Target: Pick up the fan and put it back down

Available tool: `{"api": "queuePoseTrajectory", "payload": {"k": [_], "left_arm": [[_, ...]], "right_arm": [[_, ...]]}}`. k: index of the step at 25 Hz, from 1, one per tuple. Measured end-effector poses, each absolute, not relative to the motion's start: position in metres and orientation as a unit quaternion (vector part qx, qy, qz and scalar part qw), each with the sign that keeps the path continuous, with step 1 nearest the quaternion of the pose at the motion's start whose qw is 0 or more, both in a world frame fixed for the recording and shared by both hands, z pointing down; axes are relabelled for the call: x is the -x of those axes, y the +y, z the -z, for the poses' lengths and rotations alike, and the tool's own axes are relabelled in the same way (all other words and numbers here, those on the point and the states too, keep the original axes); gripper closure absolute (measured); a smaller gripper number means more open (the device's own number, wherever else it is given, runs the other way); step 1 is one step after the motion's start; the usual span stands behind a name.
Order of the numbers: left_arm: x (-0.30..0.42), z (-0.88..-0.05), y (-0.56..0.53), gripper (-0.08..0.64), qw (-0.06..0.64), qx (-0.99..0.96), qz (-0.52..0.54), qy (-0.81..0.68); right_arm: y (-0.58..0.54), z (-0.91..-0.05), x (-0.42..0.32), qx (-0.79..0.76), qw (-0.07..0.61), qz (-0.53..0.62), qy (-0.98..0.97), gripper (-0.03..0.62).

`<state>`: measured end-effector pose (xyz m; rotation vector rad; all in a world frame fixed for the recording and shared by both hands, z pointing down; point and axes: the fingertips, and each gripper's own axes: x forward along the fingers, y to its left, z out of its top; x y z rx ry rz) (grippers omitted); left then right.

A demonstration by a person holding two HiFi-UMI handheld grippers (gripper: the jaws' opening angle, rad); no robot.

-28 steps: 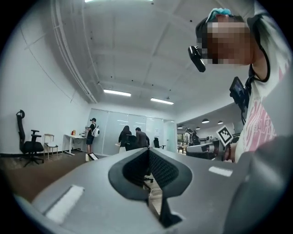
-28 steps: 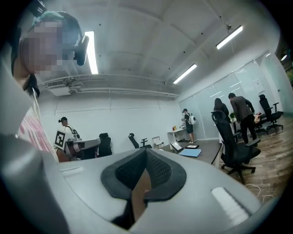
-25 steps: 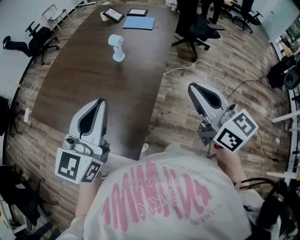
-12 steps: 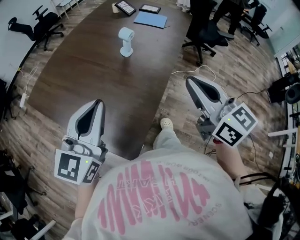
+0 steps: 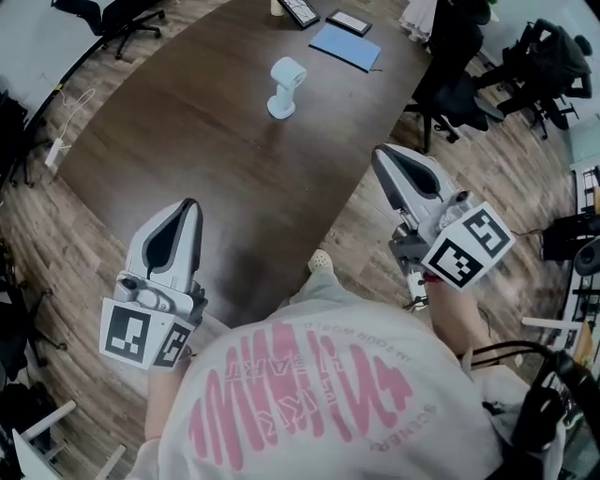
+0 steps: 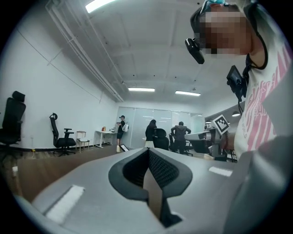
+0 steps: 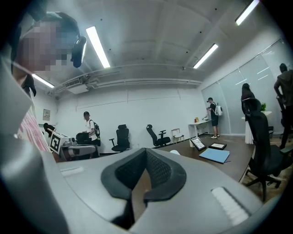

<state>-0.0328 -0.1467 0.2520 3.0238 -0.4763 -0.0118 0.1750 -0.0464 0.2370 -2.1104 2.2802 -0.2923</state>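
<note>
I'm calling this the reach step: small white plastic fan (image 5: 284,89) standing far up the dark wooden bench (image 5: 178,131), well apart from left tongs (image 5: 187,204) and right tongs (image 5: 379,156), both pinched together, empty; next I'm needing reach plus opening

A flat blue folder (image 5: 346,46) lies near the far edge of the long dark wooden table (image 5: 178,141), with two black-framed tablets (image 5: 349,21) just beyond it.
</note>
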Motion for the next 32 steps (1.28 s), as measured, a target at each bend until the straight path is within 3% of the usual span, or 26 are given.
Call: {"api": "queuePoseTrajectory", "payload": {"k": [32], "left_arm": [[-0.062,-0.253,-0.208,0.541,0.079,-0.941,-0.008,-0.330]], "right_arm": [[-0.209,-0.250,-0.283,0.521,0.029,0.134,0.843,0.586]]}}
